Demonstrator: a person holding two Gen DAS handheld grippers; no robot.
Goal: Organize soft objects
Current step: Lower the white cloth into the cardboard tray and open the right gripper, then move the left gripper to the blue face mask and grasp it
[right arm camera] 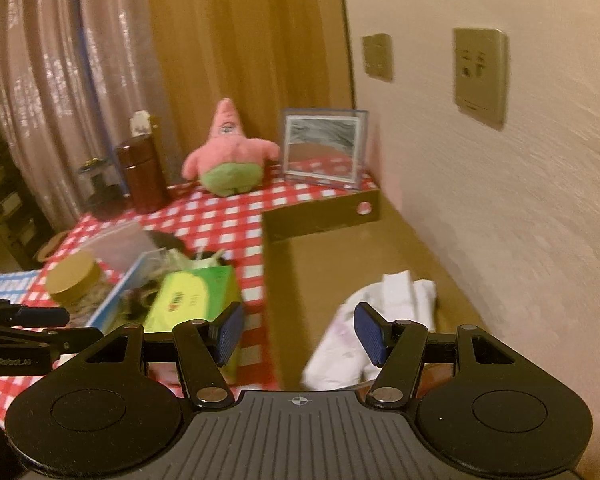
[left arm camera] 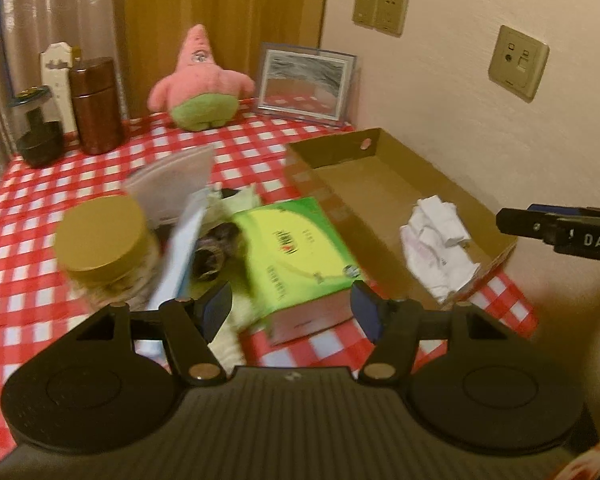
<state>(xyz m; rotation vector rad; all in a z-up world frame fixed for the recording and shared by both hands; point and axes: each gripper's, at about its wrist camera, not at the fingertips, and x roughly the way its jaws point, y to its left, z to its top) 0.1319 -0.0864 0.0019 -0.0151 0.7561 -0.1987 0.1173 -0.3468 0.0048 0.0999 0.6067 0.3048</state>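
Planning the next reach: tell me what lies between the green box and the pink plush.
In the left wrist view, only bare checkered tablecloth separates the green box from the pink plush.

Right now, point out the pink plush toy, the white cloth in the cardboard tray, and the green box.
pink plush toy [left arm camera: 200,80], left wrist view, its belly.
white cloth [left arm camera: 438,246], left wrist view, its crumpled middle.
green box [left arm camera: 296,248], left wrist view, its top face.

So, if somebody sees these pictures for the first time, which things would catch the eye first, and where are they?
Probably the pink starfish plush toy, sitting upright at the far edge of the red-and-white checked tablecloth against the curtain. Next, the bright green-yellow box in the cluttered middle pile, beside a gold-lidded jar. To the right, along the wall, a shallow cardboard tray holds only a crumpled white cloth.
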